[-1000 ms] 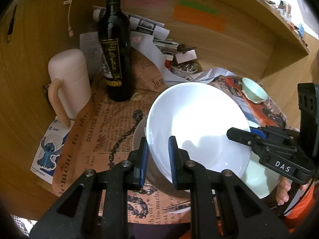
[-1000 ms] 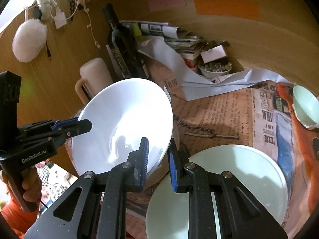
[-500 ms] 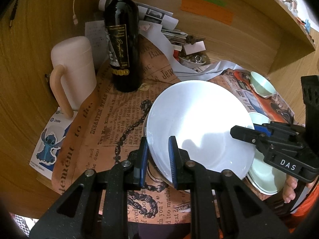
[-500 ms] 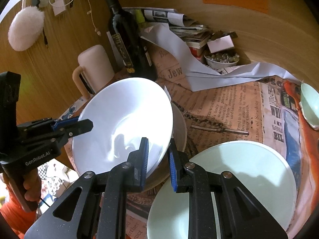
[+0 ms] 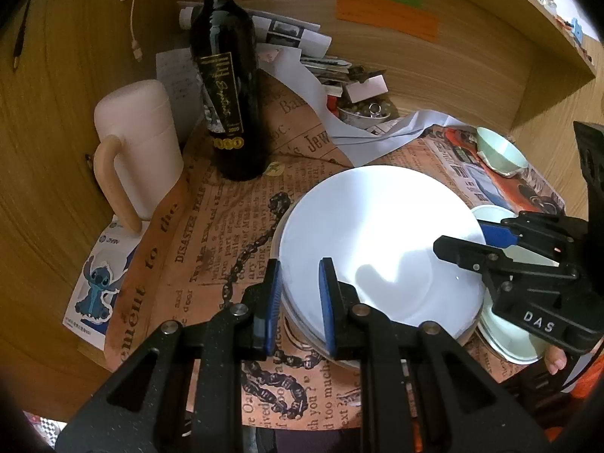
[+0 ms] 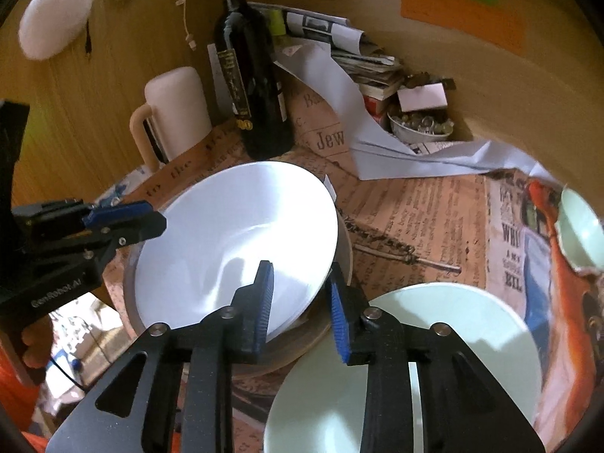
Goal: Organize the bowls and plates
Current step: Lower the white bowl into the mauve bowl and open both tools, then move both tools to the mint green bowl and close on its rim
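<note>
A white plate (image 5: 381,238) lies on a larger beige plate (image 6: 341,253) on the newspaper-covered table. My left gripper (image 5: 299,298) is shut on the white plate's near rim. It also shows in the right wrist view, where the left gripper (image 6: 154,222) meets the plate's left edge. My right gripper (image 6: 301,307) straddles the plate's right rim; its jaws are opening and the pads stand off the rim. A pale green plate (image 6: 453,339) lies to the right. A small green bowl (image 5: 498,151) sits at the far right.
A dark wine bottle (image 5: 226,87) and a pink mug (image 5: 139,139) stand behind the plates on the left. A small dish of beads (image 6: 421,128), stacked papers and a loose white sheet (image 6: 339,105) fill the back. Wooden walls close the back and left.
The white plate has come down from a tilt to lie flat on the beige plate. The right gripper's jaws have widened off the rim. The left gripper keeps its grip.
</note>
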